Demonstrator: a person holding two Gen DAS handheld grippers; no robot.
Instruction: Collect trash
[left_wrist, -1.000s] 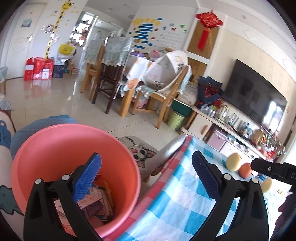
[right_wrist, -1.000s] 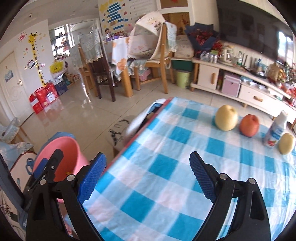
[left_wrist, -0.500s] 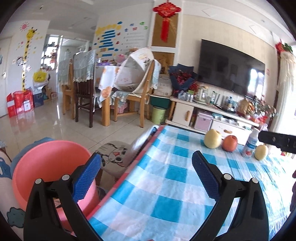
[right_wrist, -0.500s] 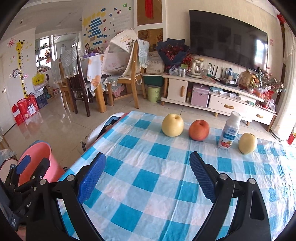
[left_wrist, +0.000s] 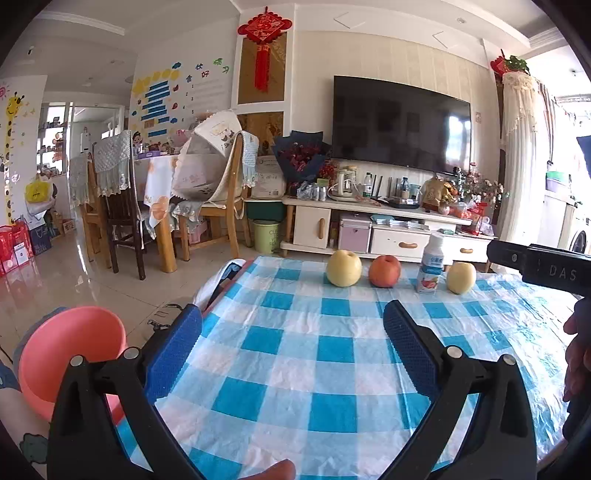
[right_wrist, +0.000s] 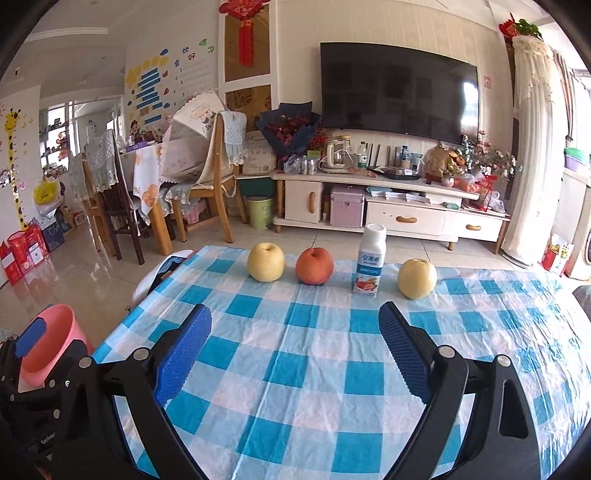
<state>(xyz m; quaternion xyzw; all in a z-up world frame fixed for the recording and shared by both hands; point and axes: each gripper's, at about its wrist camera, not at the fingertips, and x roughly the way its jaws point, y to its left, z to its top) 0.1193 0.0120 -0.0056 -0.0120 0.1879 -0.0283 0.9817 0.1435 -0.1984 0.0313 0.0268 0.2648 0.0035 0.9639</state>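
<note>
Right wrist: upright white-capped bottle (right_wrist: 368, 266)

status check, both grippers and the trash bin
Left gripper open, empty. Right gripper open, empty. Pink bin on floor off table's left edge. Bottle upright among three fruits at table's far side, nothing in the way.

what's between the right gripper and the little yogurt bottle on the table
Nothing but bare checked tablecloth: in the right wrist view the right gripper, jaws open, looks straight across it to the yogurt bottle.
</note>
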